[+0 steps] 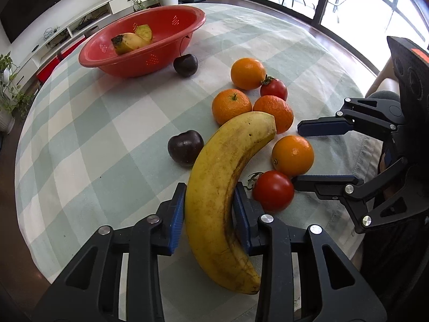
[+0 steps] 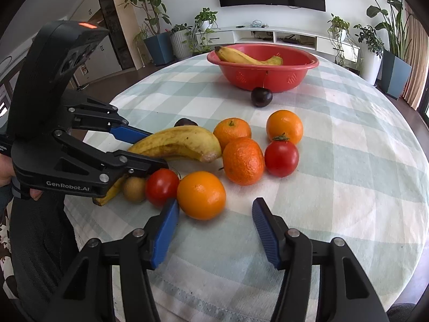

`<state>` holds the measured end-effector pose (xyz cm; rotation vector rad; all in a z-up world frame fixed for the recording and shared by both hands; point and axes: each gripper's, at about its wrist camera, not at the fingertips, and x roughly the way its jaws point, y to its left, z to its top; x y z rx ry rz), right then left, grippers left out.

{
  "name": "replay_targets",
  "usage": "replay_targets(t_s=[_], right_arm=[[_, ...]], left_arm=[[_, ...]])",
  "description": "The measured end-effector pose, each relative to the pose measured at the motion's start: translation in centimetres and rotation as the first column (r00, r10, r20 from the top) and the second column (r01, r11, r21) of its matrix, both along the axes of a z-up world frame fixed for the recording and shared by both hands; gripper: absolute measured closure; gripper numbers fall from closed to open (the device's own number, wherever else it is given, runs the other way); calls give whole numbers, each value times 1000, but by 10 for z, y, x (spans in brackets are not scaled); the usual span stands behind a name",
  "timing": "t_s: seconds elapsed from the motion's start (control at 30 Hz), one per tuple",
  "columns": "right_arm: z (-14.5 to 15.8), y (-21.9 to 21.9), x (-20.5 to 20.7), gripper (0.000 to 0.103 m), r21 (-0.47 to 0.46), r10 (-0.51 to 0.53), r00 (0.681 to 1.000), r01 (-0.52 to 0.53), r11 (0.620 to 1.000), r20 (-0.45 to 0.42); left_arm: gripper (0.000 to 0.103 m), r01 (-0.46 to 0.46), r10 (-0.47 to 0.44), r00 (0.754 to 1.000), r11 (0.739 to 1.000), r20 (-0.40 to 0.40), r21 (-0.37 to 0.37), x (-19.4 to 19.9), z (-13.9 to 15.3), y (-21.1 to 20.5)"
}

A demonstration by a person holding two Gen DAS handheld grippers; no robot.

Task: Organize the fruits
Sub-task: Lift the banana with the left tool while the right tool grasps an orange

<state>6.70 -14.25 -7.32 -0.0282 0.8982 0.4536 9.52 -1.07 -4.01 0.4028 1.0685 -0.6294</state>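
Left gripper (image 1: 210, 209) clamped on the banana (image 1: 228, 187), right gripper (image 2: 214, 222) spread wide just short of an orange (image 2: 201, 194).

Only visible from the right wrist: a kiwi (image 2: 134, 189) tucked behind the left tool. Banana lying on the checked cloth (image 1: 107, 147), well apart from the red bowl (image 1: 150, 61).

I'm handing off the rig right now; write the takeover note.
Left gripper: shut on the banana, which is not yet lifted clear.
Right gripper: open, empty, jaws straddling the nearest orange without touching.
Done: one banana in the red bowl.
Left on the cloth: four oranges, two tomatoes, three dark plums, a kiwi.
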Motion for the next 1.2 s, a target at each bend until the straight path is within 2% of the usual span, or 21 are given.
replay_targets(t_s=[0.27, 0.37, 0.5, 0.63, 0.8, 1.2], right_arm=[[1, 1, 3, 47, 7, 5, 1000, -5, 1000, -12], [1, 0, 5, 48, 33, 4, 1000, -3, 999, -26], [1, 0, 9, 49, 62, 1, 999, 2, 998, -40], [0, 1, 11, 51, 69, 1, 999, 2, 998, -45], [-1, 3, 12, 63, 89, 18, 998, -13, 996, -53], [8, -5, 2, 63, 139, 4, 999, 3, 990, -52]], left_arm=[[72, -68, 68, 998, 994, 0, -91, -4, 5, 23], [72, -86, 85, 996, 985, -15, -147, -8, 9, 31], [72, -103, 94, 994, 968, -49, -228, -12, 12, 38], [73, -136, 124, 990, 952, -61, -275, -14, 15, 50], [73, -158, 145, 987, 931, -65, -328, -17, 23, 60], [73, -207, 200, 978, 879, -62, -431, -24, 42, 83]])
